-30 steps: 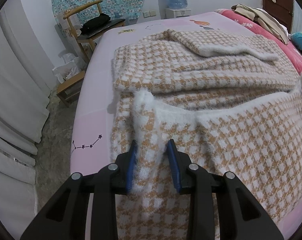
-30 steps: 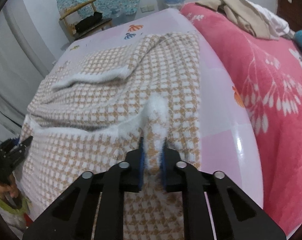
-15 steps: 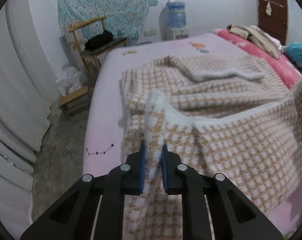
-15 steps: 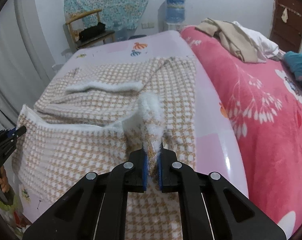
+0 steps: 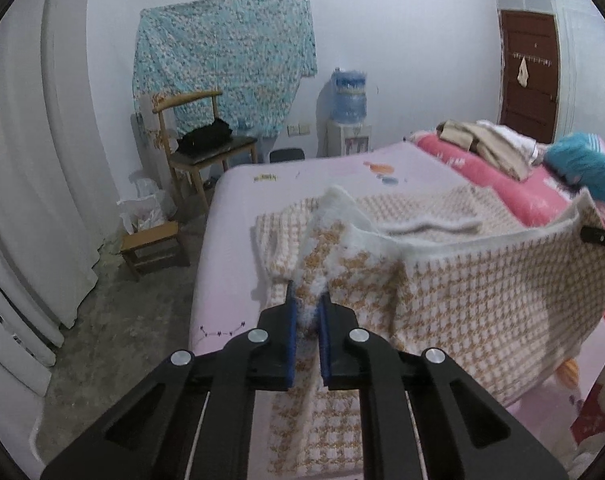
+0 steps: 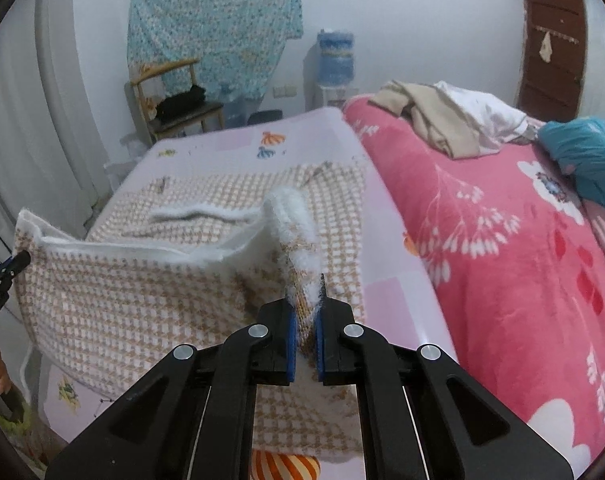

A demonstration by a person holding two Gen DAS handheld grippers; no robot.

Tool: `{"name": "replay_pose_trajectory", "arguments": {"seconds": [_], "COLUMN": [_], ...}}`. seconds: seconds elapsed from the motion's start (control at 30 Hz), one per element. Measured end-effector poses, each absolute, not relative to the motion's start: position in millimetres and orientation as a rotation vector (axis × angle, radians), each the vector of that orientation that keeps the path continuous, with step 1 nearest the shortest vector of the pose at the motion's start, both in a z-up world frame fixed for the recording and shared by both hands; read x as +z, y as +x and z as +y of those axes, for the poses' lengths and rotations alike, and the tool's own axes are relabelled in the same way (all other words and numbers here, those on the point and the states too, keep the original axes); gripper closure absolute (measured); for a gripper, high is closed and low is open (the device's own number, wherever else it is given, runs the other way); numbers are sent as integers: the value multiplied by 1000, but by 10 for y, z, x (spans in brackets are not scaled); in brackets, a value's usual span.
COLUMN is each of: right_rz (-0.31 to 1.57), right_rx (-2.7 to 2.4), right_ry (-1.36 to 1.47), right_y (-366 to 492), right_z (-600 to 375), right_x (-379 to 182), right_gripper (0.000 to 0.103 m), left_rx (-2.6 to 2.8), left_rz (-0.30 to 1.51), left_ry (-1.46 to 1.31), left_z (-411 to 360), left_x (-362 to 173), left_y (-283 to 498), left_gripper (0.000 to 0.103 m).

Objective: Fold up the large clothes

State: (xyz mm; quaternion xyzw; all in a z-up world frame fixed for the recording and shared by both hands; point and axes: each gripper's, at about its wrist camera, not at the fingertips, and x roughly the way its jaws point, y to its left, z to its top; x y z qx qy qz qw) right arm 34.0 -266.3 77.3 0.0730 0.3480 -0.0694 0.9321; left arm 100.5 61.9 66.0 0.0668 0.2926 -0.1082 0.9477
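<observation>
Checked garment point(image 5: 482, 292): near hem raised off the bed point(image 5: 238, 240), one corner clenched in left tongs point(image 5: 307, 322), one in right tongs point(image 6: 305, 330), apparently for folding toward the far edge.

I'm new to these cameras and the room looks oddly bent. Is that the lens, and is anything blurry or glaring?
Left wrist view: fisheye lens bows the curtain and door, dark corners; light is dim and even, no glare; the sweater is sharp near the left gripper, the water bottle soft. Right wrist view: same bending; the water bottle is smeared; fuzz by the right gripper is crisp.
</observation>
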Motion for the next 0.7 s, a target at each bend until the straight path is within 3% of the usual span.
{"name": "replay_pose_trajectory", "arguments": {"seconds": [0.4,0.7], "right_rz": [568,534], "right_rx": [-116,-70], "right_ry": [101,71], "right_y": [756,1920], "right_z": [-2832,-3149], "right_x": [1266,1397], "right_gripper": [98,98], "left_rx": [-238,-235], "left_rz": [456,500], "left_ry": [140,91], "left_z": [519,495], "left_x": [1143,1208], "left_y": [1436,2712], "left_gripper": [95,95]}}
